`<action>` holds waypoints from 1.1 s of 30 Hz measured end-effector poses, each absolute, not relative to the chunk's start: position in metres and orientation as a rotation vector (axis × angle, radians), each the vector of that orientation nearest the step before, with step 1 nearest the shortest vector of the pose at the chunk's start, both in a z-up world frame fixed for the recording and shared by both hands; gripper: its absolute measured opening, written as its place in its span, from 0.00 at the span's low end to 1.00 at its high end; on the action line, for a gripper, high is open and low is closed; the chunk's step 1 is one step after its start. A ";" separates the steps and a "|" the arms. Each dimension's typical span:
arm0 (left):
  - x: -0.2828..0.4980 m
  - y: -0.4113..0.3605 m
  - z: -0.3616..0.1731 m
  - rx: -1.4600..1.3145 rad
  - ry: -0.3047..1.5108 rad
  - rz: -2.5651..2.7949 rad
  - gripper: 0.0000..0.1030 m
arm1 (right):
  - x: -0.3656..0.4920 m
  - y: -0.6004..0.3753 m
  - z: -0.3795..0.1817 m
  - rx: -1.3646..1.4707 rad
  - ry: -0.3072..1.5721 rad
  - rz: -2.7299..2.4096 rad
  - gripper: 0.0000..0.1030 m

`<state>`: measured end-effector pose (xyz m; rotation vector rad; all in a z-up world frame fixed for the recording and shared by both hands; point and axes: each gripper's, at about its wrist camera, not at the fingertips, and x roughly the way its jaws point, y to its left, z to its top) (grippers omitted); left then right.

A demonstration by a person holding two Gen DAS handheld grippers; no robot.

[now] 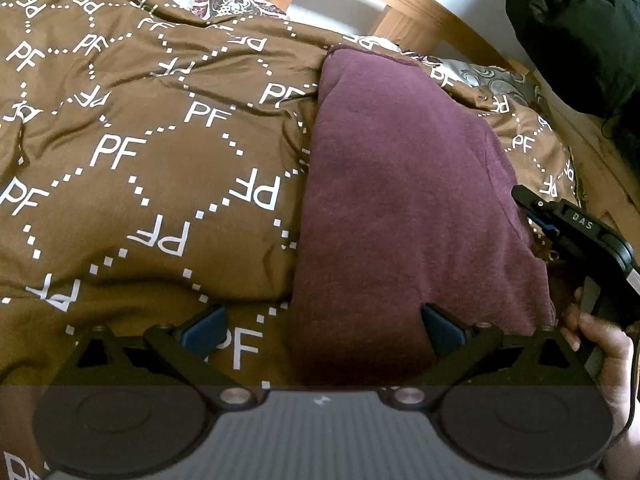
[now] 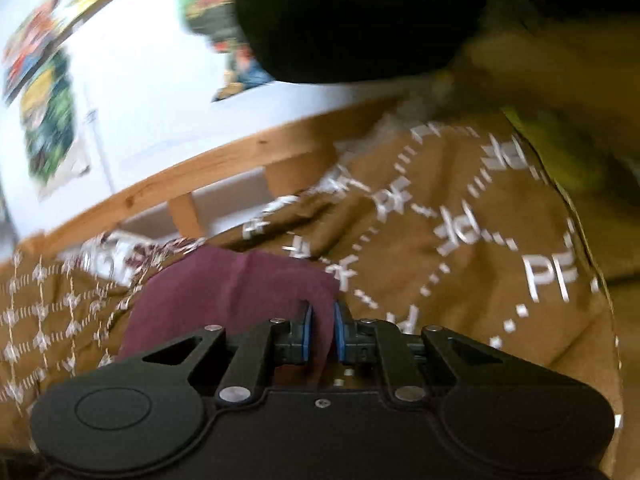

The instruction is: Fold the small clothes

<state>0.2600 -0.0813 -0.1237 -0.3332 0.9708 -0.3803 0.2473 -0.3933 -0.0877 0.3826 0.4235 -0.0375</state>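
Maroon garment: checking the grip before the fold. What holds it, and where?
Right gripper pinches the maroon garment at its edge; left gripper holds nothing.

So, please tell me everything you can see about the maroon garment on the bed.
The maroon garment is a soft, slightly fuzzy knit, plain, apparently folded into a long strip with a stitched hem at its far end. It lies on the brown PF-printed bedcover. The right gripper is shut on its right edge. The open left gripper straddles its near left edge, one finger over the cloth.
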 end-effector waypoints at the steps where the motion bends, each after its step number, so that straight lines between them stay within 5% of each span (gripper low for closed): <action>1: 0.260 -0.082 -0.124 -0.331 0.969 -0.377 1.00 | 0.249 -0.399 -0.091 0.418 0.427 -0.038 0.13; 5: 0.259 -0.084 -0.124 -0.323 0.965 -0.375 1.00 | 0.250 -0.411 -0.097 0.508 0.418 -0.002 0.22; 7: 0.259 -0.082 -0.124 -0.325 0.966 -0.383 1.00 | 0.252 -0.414 -0.097 0.554 0.405 0.035 0.41; 9: 0.259 -0.081 -0.124 -0.325 0.968 -0.387 1.00 | 0.254 -0.414 -0.098 0.565 0.400 0.057 0.48; 33: 0.260 -0.082 -0.125 -0.324 0.964 -0.388 1.00 | 0.289 -0.408 -0.118 0.539 0.443 0.153 0.50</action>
